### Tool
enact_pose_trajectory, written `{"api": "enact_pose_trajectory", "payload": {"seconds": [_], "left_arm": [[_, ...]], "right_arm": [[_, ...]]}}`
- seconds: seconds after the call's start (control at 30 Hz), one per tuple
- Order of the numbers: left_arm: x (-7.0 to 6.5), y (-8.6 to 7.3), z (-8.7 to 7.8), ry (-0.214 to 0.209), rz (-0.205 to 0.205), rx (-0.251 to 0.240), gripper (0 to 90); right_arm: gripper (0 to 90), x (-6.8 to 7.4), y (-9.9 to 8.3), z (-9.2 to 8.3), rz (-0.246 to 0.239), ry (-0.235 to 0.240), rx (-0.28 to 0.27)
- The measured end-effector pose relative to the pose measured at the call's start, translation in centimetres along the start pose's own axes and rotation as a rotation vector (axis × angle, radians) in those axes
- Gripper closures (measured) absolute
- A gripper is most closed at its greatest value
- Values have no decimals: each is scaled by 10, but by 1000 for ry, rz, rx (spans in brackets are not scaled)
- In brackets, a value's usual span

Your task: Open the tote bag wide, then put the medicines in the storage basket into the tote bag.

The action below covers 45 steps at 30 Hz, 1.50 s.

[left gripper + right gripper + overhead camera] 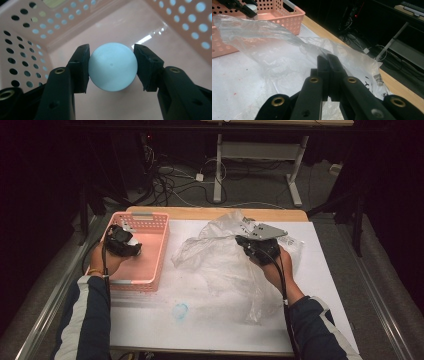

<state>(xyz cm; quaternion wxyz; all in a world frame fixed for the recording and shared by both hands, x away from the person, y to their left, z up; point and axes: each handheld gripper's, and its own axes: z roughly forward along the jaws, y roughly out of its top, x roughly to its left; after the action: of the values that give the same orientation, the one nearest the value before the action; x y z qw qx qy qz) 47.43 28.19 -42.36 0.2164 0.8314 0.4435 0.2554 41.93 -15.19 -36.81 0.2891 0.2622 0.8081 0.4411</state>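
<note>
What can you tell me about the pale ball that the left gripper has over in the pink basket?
The ball is a smooth, matte, pale blue-white sphere, plastic by its look, with one tiny dark speck on its front. It sits between the left gripper pads, which press on its two sides, inside the pink perforated basket. The basket's glossy floor lies behind it; whether the ball touches that floor cannot be told. In the high view it is a pale spot at the gripper, at the table's left.
</note>
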Motion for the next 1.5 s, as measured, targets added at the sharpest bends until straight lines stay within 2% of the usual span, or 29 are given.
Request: {"api": "enact_pose_trajectory", "payload": {"seconds": [0.13,0.3,0.37,0.5,0.57,0.7,0.87,1.17,1.33,1.5], "left_arm": [[-5,3,-8,-13,-9,-69,480],[-18,5,-19,-22,27,-146,481],[-22,6,-25,-29,34,-182,481],[-33,5,-37,-46,55,-237,481],[-39,3,-41,-56,67,-257,481],[-48,5,-51,-53,101,-310,481],[-63,8,-64,-89,116,-363,481],[-97,18,-89,-142,199,-442,481],[-118,24,-94,-177,245,-474,481],[-144,30,-97,-191,326,-498,480]], "right_arm": [[900,-1,-1,0,3,2,3],[900,-5,0,-7,-6,-37,-35],[900,-8,1,-10,7,-44,-43],[900,-7,0,-9,4,-40,-32],[900,-5,-1,-7,-19,-49,-18],[900,-3,-2,-3,-23,-43,-12],[900,-4,-2,-3,-30,-36,-16],[900,-9,-5,-3,-5,-37,-8],[900,-8,-5,-4,-9,-34,-9],[900,-3,-7,-4,-29,-24,7]]}}
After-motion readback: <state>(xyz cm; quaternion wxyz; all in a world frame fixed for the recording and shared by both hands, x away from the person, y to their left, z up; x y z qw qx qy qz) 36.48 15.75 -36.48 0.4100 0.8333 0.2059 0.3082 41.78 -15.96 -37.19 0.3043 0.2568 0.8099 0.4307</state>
